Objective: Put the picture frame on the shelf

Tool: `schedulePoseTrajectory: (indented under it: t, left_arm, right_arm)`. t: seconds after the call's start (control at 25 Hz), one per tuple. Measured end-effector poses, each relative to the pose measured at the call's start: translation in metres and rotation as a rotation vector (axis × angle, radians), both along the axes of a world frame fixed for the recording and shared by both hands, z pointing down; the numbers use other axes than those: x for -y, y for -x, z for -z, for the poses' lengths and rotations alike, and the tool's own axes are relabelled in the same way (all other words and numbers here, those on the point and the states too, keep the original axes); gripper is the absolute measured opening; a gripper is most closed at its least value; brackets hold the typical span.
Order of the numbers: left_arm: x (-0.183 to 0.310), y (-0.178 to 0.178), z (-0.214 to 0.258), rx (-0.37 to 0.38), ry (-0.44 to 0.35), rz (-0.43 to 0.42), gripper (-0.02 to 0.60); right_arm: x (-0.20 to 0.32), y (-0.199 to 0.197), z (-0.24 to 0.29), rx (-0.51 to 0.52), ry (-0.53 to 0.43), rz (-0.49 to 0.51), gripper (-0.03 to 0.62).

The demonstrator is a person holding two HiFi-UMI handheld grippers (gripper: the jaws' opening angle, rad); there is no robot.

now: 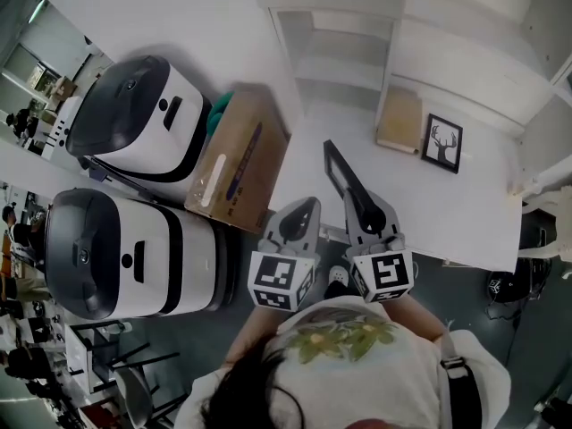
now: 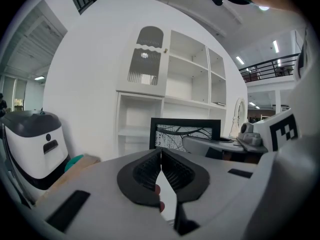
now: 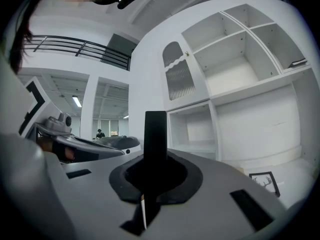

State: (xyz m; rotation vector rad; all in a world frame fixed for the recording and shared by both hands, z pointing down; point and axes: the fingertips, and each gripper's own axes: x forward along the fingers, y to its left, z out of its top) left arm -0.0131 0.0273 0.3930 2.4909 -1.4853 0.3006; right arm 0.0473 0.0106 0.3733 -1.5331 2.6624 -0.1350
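black thin picture frame edge-on at centre, clamped in right gripper, left gripper with ribbed jaws pressed together, smooth white table

A black picture frame, its white print laced with black branching lines, in the grey right gripper. The left gripper is the same grey, with black ribbed pads, and both carry black-and-white square markers. Second frame: black border, black antlers on white. The bench and shelf are white, the board tan, the box brown. The appliance and its twin are black and white.
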Motion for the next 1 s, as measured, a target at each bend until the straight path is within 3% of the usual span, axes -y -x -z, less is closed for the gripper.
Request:
schedulePoseTrajectory:
  t: [0.48,1.0]
  left_arm:
    - [0.019,0.014,-0.007,0.021,0.002,-0.019,0.032]
    - [0.035,0.013,-0.008,-0.001,0.001,-0.129,0.032]
  right_arm:
    - [0.024,0.007,-0.015,-0.025,0.011,-0.026,0.037]
    - [0.029,0.010,-0.015,-0.046,0.029,-0.126,0.037]
